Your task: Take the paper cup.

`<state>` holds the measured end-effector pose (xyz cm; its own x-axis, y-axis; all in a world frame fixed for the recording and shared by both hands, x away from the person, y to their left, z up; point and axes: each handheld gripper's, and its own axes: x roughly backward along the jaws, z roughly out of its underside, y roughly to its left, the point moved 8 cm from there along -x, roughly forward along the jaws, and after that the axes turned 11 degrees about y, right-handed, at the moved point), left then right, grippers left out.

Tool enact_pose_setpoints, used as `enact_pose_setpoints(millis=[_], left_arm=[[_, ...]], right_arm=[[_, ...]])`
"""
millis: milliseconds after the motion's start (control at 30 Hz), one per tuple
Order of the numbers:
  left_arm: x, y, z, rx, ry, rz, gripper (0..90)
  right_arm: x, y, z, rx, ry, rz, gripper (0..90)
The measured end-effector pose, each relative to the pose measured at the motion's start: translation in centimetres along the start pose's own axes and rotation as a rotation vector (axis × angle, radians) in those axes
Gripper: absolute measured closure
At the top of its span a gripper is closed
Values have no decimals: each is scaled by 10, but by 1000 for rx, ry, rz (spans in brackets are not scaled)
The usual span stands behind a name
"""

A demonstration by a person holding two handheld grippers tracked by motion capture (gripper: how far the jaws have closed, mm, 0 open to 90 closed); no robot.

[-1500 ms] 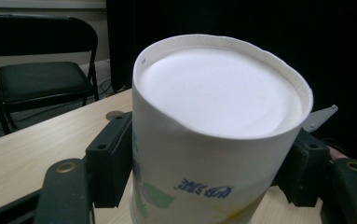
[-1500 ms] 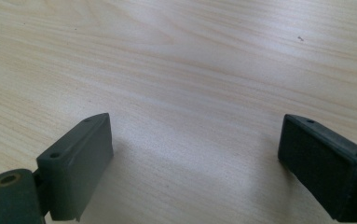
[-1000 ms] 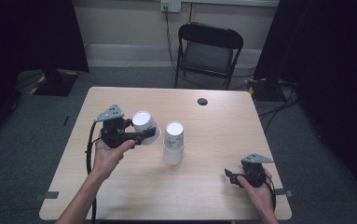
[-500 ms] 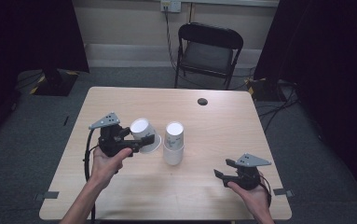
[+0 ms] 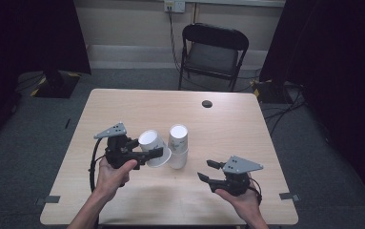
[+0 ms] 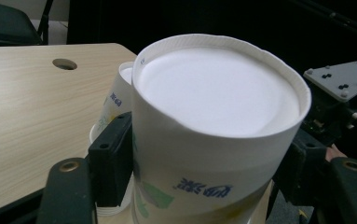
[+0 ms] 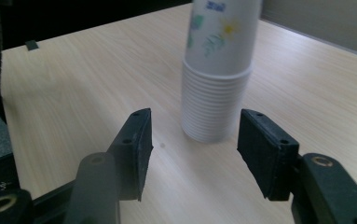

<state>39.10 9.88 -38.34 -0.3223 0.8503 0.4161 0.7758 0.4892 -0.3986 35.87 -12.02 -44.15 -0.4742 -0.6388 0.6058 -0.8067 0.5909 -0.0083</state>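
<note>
Two hand-held grippers over bench [image 5: 123, 102]. Cup stack [image 5: 177, 148] upside down mid-bench. Left hand-held gripper [image 5: 147, 155] pinching single paper cup [image 5: 153, 148], tilted, touching stack. Right hand-held gripper [image 5: 207, 171] empty, jaws just been closing, partly spread. Advice: steady stack base, level cup, then slide over top.

Recording lab or studio: black curtains [image 5: 32, 38] flank bare table [image 5: 137, 107], folding chair [image 5: 213, 52], floor cables [image 5: 285, 107], grey carpet [image 5: 23, 143], wall socket [image 5: 174, 5].
</note>
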Motion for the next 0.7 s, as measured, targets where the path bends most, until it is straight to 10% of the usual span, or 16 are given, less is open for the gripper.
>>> enact_pose_setpoints(millis=[700], left_arm=[[-1,-12,-1,125,-35,133,317]], right_arm=[[-30,30,-62,121,-74,-54,465]])
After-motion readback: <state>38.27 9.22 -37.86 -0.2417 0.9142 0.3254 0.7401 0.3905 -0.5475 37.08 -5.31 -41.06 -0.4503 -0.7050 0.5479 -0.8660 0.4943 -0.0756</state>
